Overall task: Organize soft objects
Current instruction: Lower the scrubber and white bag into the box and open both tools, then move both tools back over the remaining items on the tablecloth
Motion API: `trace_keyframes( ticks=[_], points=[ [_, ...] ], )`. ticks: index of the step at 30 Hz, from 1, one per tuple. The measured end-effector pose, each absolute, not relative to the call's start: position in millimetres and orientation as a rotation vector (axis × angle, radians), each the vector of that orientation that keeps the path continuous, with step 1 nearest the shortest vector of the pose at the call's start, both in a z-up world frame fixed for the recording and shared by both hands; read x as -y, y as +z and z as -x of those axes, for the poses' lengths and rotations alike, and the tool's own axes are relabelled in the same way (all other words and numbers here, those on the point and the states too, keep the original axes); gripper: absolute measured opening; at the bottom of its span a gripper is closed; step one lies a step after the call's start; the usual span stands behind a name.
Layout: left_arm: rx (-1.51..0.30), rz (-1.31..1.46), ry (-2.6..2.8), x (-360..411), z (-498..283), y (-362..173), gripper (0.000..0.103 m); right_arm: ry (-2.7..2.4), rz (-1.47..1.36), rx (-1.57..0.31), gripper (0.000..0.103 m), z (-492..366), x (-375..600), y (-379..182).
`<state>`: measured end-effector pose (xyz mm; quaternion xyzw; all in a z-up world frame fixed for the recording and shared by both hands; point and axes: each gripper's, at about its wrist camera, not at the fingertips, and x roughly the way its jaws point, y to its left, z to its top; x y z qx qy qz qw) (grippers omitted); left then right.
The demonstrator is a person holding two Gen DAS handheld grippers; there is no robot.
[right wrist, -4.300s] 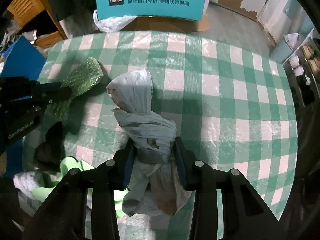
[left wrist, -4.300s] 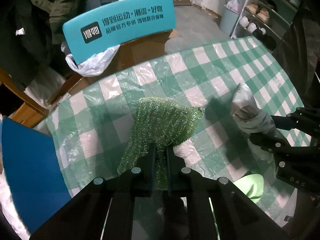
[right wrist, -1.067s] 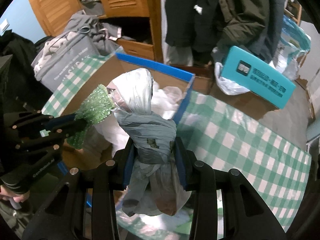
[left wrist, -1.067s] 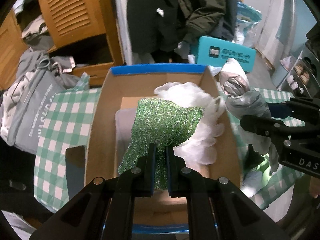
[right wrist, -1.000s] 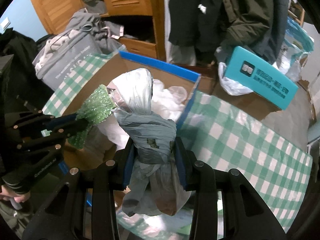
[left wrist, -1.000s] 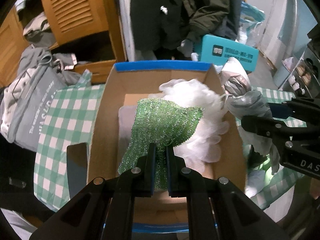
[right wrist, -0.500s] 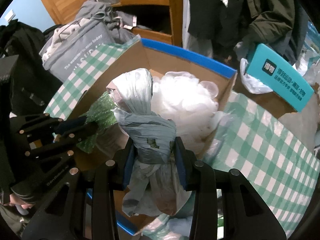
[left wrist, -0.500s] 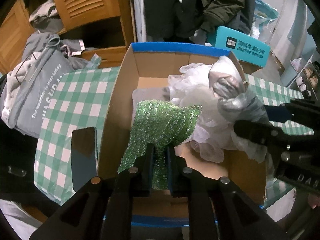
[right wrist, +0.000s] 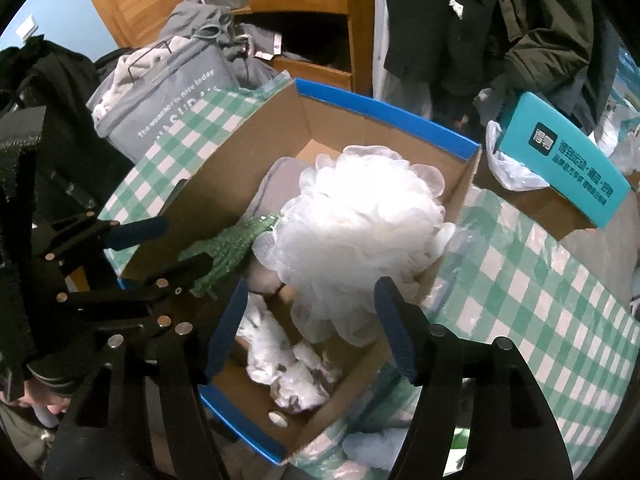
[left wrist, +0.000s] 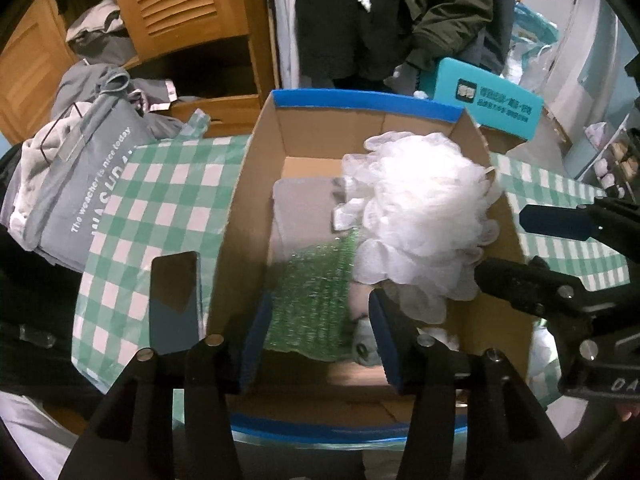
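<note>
An open cardboard box (left wrist: 240,220) with blue-taped rims stands on the checked table. Inside it a green scouring cloth (left wrist: 312,296) lies loose on the floor of the box beside a big white bath pouf (left wrist: 420,216). My left gripper (left wrist: 320,340) hangs over the cloth with its jaws opening and nothing pressed between them. In the right wrist view the knotted plastic bag (right wrist: 280,360) lies in the near corner of the box (right wrist: 224,184), under my right gripper (right wrist: 310,328), whose jaws are opening and hold nothing. The pouf (right wrist: 360,232) and green cloth (right wrist: 228,252) show there too.
A dark phone (left wrist: 174,300) lies on the tablecloth (left wrist: 160,200) left of the box. A grey tote bag (left wrist: 80,184) sits at the table's left edge. A teal carton (left wrist: 488,104) stands behind the box, with a wooden cabinet (left wrist: 188,12) and hanging coats beyond.
Both grippers have opened. The green cloth dropped from the left jaws onto the box floor, and the knotted bag fell from the right jaws into the box's near corner.
</note>
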<state>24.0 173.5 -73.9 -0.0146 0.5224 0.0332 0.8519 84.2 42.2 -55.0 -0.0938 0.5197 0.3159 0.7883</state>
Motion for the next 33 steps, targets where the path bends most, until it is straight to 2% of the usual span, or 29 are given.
trace_keyframes(
  ticks=[8,27,33],
  points=[
    [-1.068,0.018,0.002,-148,-21,-60,0.057,0.636,0.193,-1.123,0.067,-81,-10,-51],
    [-1.062,-0.112,-0.169,-48,-1,-54,0.059,0.47,0.138,-1.134,0.07,-63,101,-50],
    [-1.06,-0.147,-0.211,-21,8,-56,0.065,0.425,0.121,-1.149,0.07,-53,132,-56]
  ],
)
